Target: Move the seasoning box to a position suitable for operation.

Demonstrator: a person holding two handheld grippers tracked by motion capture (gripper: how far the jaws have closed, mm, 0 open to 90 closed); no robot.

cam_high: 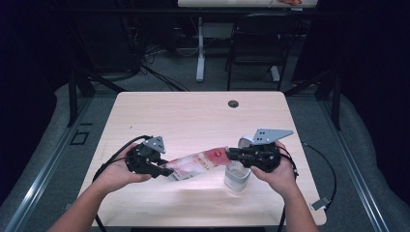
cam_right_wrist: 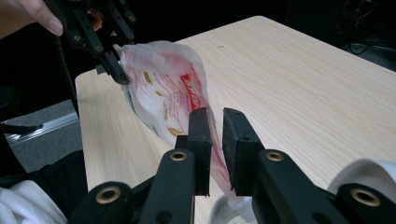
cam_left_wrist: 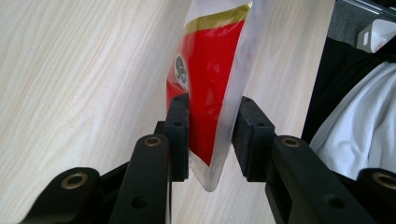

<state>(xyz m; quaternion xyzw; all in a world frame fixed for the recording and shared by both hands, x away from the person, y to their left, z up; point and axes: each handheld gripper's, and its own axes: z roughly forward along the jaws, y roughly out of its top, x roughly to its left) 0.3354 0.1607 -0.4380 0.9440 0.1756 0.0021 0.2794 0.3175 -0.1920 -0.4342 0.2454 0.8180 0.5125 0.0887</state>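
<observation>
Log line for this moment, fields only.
left gripper: holds red-and-white pouch | right gripper: at pouch's other end, over white cup

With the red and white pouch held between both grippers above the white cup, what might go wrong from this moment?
1. In the right gripper view, the right gripper has its pads slightly apart around the edge of the red and white plastic pouch; that end may slip out and drop.
2. The pouch's lower end hangs over the white round cup; a slip may spill contents onto the pale wooden table.
3. The left gripper holds only a corner, so the pouch may twist.
</observation>
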